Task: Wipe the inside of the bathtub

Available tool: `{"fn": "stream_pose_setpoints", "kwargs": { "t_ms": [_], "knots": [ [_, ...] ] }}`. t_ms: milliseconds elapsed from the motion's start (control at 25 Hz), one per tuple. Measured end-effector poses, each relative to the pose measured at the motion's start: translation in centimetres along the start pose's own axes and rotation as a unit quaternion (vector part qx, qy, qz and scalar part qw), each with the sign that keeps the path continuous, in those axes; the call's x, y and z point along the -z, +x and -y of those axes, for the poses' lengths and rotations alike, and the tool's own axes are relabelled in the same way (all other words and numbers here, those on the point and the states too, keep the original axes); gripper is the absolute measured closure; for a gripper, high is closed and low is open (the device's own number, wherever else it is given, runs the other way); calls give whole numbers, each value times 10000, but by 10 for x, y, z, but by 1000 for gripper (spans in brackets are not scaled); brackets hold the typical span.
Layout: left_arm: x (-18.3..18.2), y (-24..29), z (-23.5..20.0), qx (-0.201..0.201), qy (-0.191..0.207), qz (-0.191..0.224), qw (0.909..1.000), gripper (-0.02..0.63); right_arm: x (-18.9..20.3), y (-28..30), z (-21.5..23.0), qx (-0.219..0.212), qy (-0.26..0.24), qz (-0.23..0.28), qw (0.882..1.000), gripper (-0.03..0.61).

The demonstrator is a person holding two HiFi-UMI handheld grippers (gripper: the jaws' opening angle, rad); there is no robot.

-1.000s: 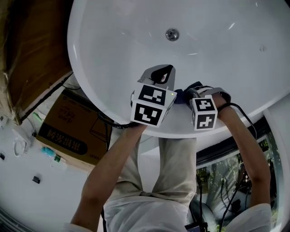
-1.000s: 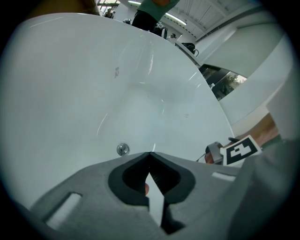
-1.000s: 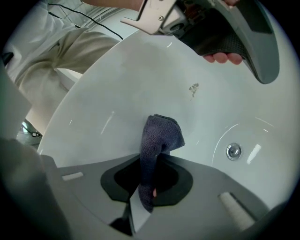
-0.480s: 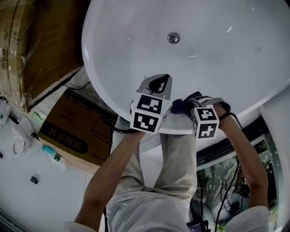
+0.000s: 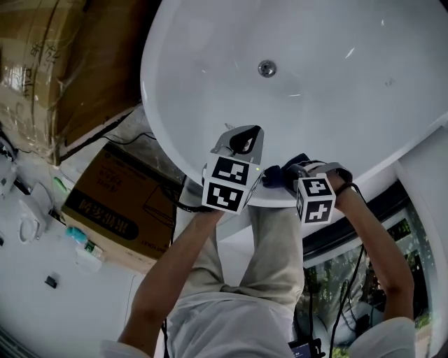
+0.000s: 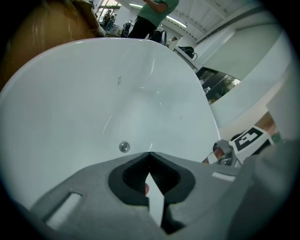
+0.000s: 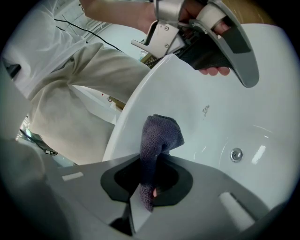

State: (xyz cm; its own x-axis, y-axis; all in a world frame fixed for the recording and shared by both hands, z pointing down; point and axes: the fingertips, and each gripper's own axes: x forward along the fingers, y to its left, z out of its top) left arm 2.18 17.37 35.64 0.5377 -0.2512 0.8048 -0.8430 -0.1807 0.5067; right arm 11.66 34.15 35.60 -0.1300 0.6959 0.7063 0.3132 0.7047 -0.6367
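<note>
Bathtub: one white oval tub [image 5: 336,105] fills the upper part of my head view. Its near rim lies just ahead of both of my grippers.
Drain: one round metal drain [image 5: 266,68] sits in the tub floor, well apart from the rim where I am working.
Cloth: one dark blue cloth [image 7: 157,140] is pinched upright between the right jaws. Its bunched top pokes out over the tub's near rim and inner wall. I cannot tell whether it touches the enamel.
Right gripper: one, the right gripper [image 7: 150,159], with its jaws clamped tight on the cloth. It is held at the near rim.
Left gripper: one, the left gripper [image 6: 150,154], with its jaw tips pressed together and nothing between them. It points into the tub toward the drain, just beside the right gripper.
Marker cubes: two, one riding on each gripper.
Cardboard boxes: two to my left of the tub. A brown printed box [image 5: 119,210] lies on the floor, and a larger wrapped carton [image 5: 63,63] stands beyond it.
Background: one person [image 6: 152,14] stands past the tub's far end in the left gripper view.
</note>
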Motion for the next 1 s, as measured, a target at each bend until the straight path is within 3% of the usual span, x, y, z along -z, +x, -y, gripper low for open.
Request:
{"fn": "stream_pose_setpoints", "kwargs": {
  "t_ms": [320,560,760,1000],
  "knots": [
    [-11,-24,6,8,129,21,9999,615,-13,-20,-24,-207,-27,77,9998,529],
    [-21,-50,21,50,220,37,9997,615,-40,-52,-24,396,559,801,9944,529],
    [-35,-74,33,32,315,129,9994,615,-63,-78,-28,804,672,1138,9880,529],
    [-53,-110,55,-11,429,250,9988,615,-81,-115,-18,1571,1030,1443,9715,529]
  ]
}}
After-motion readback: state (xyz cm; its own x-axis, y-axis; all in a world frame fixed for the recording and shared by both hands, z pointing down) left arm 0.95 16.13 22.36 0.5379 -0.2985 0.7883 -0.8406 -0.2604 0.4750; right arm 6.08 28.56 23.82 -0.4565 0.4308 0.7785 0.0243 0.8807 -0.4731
